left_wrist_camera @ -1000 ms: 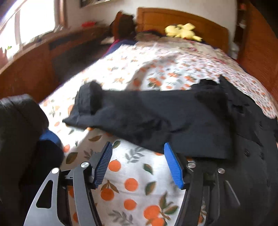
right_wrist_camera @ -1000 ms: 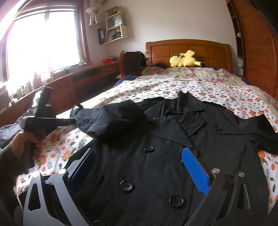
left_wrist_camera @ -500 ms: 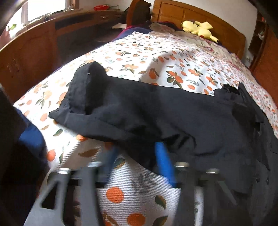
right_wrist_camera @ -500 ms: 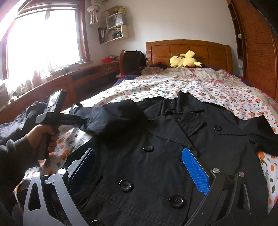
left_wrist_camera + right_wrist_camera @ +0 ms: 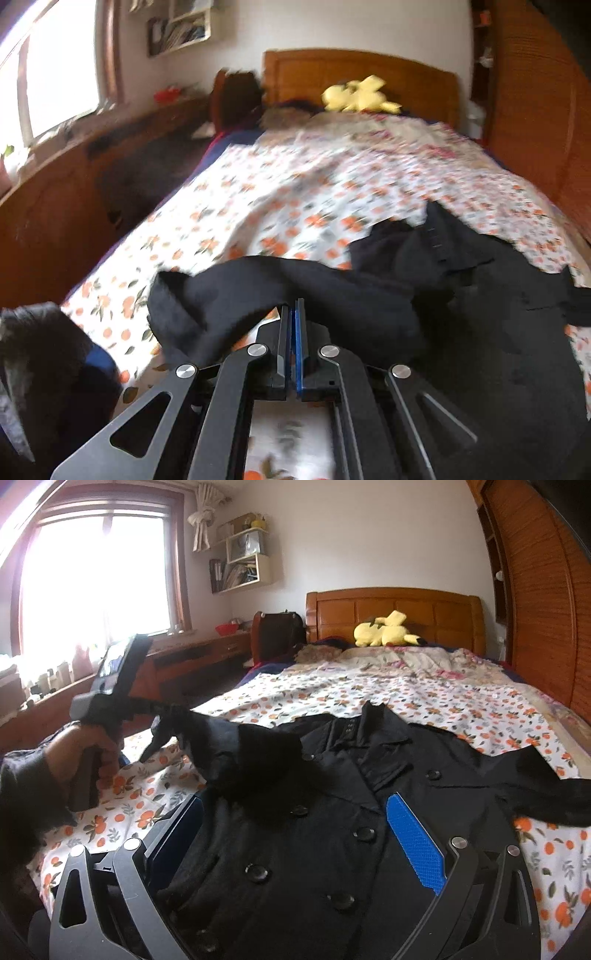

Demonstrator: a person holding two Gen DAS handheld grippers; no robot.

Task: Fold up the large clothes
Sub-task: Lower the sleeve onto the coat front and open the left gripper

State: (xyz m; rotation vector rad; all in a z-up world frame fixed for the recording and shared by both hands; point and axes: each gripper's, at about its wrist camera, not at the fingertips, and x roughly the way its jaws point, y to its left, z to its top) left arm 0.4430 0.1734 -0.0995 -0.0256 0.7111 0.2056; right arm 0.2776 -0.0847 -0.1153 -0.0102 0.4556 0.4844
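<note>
Between the closed blades of the left tool (image 5: 293,314) sits a pinch of the black coat's sleeve (image 5: 236,295); the jaws have just been closing and now stand together, clamped on that cloth. From the right wrist view the sleeve hangs lifted off the bed (image 5: 332,686) just ahead of that tool, its cuff drooping below the grip, which reads as the start of carrying the sleeve in across the coat's front. The hand (image 5: 92,753) grips the handle behind the tool.

Nearer the right tool (image 5: 295,834), whose jaws stand wide apart with nothing pressed between them, lies the buttoned front of the coat (image 5: 332,812), spread flat and face up directly ahead of and under the pads. It probably waits there to steady the body while the sleeve comes over.

Farther ahead, beyond the collar, the flowered bedspread runs to the wooden headboard (image 5: 395,609), with a yellow plush toy (image 5: 384,629) resting against it.

The left wrist view is smeared by motion, so the fabric's edges blur. The coat's hem is cut off below both views, and its far sleeve runs out of frame.
</note>
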